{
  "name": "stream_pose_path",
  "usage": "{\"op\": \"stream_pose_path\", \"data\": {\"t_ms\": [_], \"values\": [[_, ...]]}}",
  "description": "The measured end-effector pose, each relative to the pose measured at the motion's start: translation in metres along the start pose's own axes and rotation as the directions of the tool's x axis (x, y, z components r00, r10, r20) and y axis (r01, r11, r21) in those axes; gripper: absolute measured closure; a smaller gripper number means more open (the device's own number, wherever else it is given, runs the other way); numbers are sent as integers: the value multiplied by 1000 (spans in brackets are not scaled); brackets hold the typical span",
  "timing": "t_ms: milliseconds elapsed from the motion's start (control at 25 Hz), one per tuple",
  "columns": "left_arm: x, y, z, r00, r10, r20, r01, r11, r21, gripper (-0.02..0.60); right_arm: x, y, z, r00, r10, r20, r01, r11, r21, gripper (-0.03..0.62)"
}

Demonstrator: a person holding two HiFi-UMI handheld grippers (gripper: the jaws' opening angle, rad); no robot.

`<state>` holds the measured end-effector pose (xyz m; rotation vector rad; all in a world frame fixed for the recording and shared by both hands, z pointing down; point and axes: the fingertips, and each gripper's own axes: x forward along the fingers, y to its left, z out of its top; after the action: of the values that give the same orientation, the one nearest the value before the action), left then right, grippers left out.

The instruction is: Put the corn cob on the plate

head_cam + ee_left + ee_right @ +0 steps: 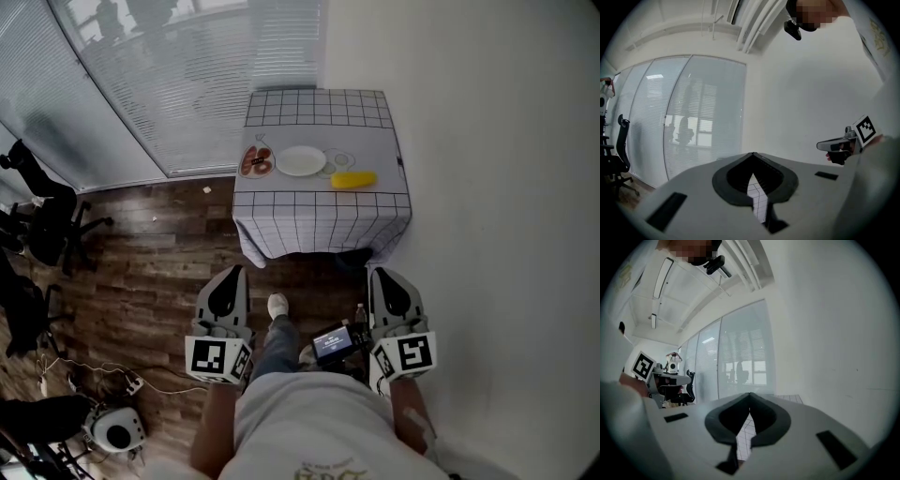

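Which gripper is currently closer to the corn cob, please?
Right. The right gripper is short of the table, nearly in line with the corn cob, slightly to its right; the left gripper is equally short but well off to its left.

Soft daylight enters through the blinds [159,75] at 11 o'clock in the head view. It leaves the white wall [497,141] at 3 o'clock evenly bright and the floor [141,253] at 9 dim. Both gripper views are fisheye, with black rims and bowed lines. The left gripper [752,157] and right gripper [750,395] loom close and soft, and pale glare lies on the glass [703,117] at 9 o'clock.
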<state>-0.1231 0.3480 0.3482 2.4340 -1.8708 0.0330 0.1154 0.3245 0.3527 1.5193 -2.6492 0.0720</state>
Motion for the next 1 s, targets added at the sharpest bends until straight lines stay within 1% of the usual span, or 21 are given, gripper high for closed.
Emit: {"op": "stream_pose_path", "data": {"t_ms": [160,320,400,520,680,840,1000], "values": [[13,11,0,1000,2,-1,-2,1000,-4,574,15,0,5,1000,4,2,-4,1000,-4,586],[43,24,-2,1000,-13,-1,13,1000,-2,574,40,-9,7,1000,-7,3,6,999,43,586],[58,29,-2,1000,-26,-7,26,1000,1,574,52,-14,6,1000,-12,-5,13,999,46,586],[83,36,0,999,-50,-6,50,999,14,574,74,-24,4,999,-29,-22,30,998,47,586],[120,57,-1,999,-46,-22,46,998,29,574,106,-36,-5,996,-68,-51,73,993,88,586],[156,71,-2,995,-97,-35,98,995,27,574,136,-45,-14,990,-96,-100,106,989,99,586],[184,96,-1,995,-92,-22,93,995,38,574,166,-43,-17,987,-101,-127,115,987,109,586]]}}
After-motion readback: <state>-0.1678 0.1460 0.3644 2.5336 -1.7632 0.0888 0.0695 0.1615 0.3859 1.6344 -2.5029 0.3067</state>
